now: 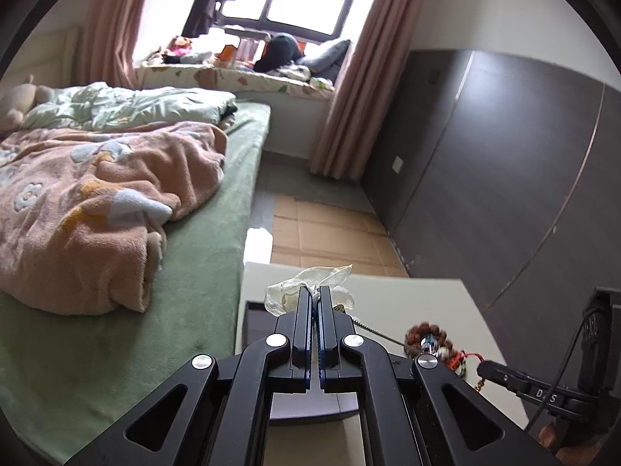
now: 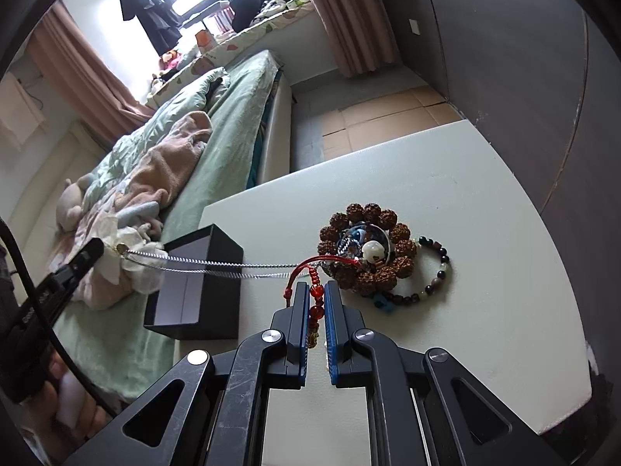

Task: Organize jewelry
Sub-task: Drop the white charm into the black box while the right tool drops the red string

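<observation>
My left gripper (image 1: 315,295) is raised above the near edge of the white table (image 2: 485,202), its jaws pressed together on a crumpled clear plastic bag (image 1: 310,281) that bunches out past the fingertips. From the right wrist view I see that same gripper (image 2: 99,246) out to the side of the table, over the bed (image 2: 233,116), with the bag (image 2: 132,256) hanging around its tip. A silver chain (image 2: 217,266) runs taut from the bag end, across the top of the open black box (image 2: 194,283), to the pile of jewelry on the table.

My right gripper (image 2: 316,291) sits low over the table, just on the near side of that pile. Its jaws are narrowly parted, and a red cord with red beads (image 2: 316,299) hangs in the gap between the blue pads; I cannot tell whether the pads actually pinch it.

The pile is a ring of knobbly brown seed beads (image 2: 366,248) with a blue pendant and a pale bead lying inside it. A bracelet of dark and pale round beads (image 2: 434,272) curves around the side of the brown ring farthest from the box, touching it. The box stands at the table edge nearest the bed.
</observation>
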### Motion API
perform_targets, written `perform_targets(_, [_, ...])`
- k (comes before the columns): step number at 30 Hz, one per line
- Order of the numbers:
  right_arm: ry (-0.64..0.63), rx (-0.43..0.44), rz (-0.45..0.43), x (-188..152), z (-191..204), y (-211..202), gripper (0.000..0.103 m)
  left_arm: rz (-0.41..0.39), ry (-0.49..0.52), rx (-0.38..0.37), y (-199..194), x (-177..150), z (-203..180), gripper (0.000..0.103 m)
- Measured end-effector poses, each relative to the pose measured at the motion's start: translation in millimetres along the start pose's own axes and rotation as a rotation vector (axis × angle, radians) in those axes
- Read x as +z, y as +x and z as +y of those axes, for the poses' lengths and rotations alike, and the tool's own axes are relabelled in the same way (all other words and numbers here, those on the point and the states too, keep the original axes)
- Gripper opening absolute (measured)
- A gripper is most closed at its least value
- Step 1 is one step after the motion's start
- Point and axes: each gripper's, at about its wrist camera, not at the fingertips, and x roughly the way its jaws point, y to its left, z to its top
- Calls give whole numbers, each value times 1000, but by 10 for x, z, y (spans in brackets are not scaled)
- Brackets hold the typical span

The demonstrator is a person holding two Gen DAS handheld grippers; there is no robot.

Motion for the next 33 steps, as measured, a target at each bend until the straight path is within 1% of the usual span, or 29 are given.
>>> perform_targets(2, [6, 7, -15, 27, 7, -20, 9, -46, 1, 6, -81, 33, 15, 1])
perform_targets(5, [18, 17, -33, 51, -23, -70, 9, -114, 28, -2, -217, 85, -19, 1])
perform_targets(9, [30, 29, -49, 69, -29, -106, 9, -158, 35, 8, -293, 121, -30, 1])
perform_targets(14, [45, 48, -79, 92, -22, -155, 9, -215, -6, 3, -397, 180, 76, 1])
perform_targets(18, [59, 62, -105, 108, -27, -198, 9, -177, 1, 3, -309, 168, 77, 1])
perform_targets(24, [68, 116, -128, 139, 33, -205, 9, -136, 11, 19, -194, 139, 71, 2])
perform_targets(27, [72, 151, -150, 164, 88, -217, 9, -82, 4, 14, -73, 121, 81, 2])
perform_targets(29, [74, 182, -157, 197, 123, -217, 9, -22, -18, -12, 30, 107, 95, 3])
perform_targets(30, [74, 196, -159, 206, 148, -207, 9, -6, -26, -25, 56, 105, 97, 3])
perform_targets(31, [74, 205, -159, 214, 168, -201, 9, 26, -38, -47, 109, 101, 99, 4])
perform_targets(33, [69, 225, -159, 232, 235, -169, 9, 59, -47, -60, 157, 95, 96, 13])
